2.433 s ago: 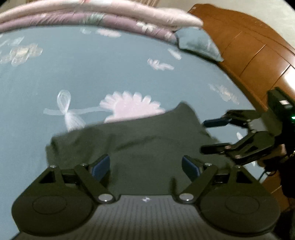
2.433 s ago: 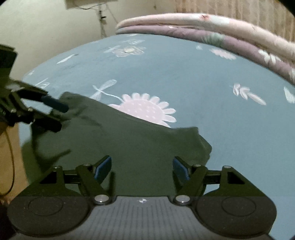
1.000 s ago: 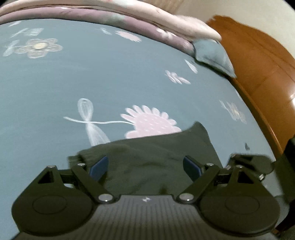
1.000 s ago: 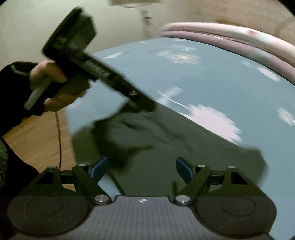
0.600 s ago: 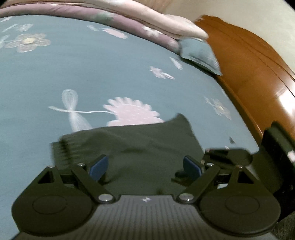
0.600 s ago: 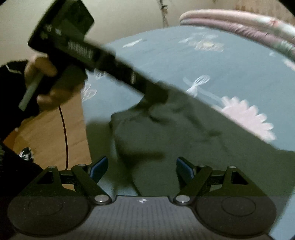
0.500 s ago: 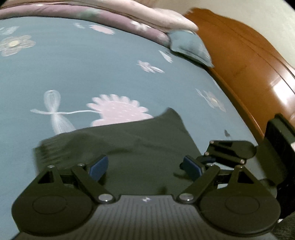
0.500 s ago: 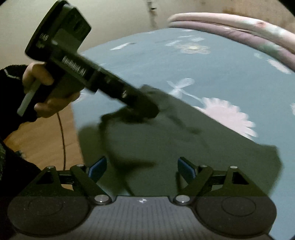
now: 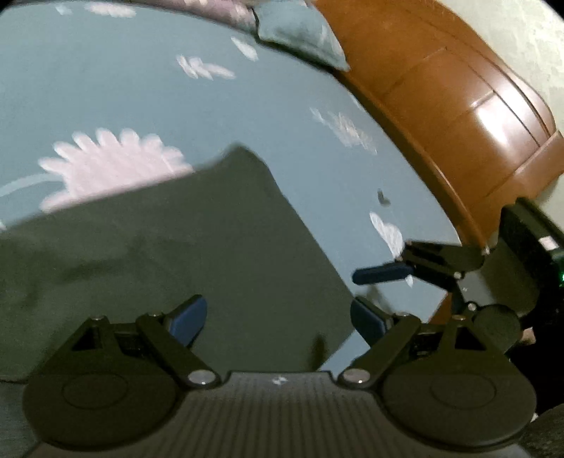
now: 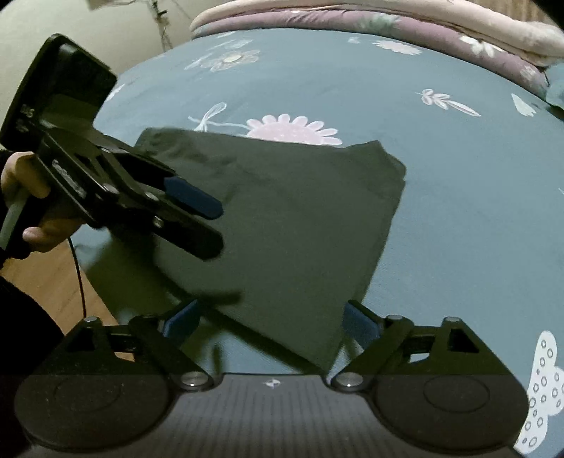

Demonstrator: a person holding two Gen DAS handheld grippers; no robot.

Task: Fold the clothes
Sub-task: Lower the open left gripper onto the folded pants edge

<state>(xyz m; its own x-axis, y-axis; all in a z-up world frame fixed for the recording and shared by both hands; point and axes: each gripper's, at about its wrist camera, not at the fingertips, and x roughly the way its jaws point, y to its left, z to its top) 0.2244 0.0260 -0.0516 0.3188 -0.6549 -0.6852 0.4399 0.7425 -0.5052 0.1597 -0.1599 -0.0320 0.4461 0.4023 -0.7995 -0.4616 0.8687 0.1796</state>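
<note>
Item 1: dark green garment, folded into a flat, roughly 4-sided panel, lying on the bed sheet near the sheet's front-left edge, 1 far corner overlapping a pink printed flower. Surface mostly smooth, with light creases toward its left end.

Item 2: left gripper, fingers spread wide apart, holding nothing, poised above the garment's near-right portion; in the right wrist view it reaches in from the left, gripped by a hand, with a cable hanging below.

Item 3: right gripper, fingers likewise wide apart and empty, straddling the garment's near corner; seen side-on from the left wrist view, just off the garment's right edge, above bare sheet.

Item 4: wooden headboard along the bed's right side. Item 5: folded pink and purple quilts along the bed's far edge, with a blue pillow at the far-right corner.
</note>
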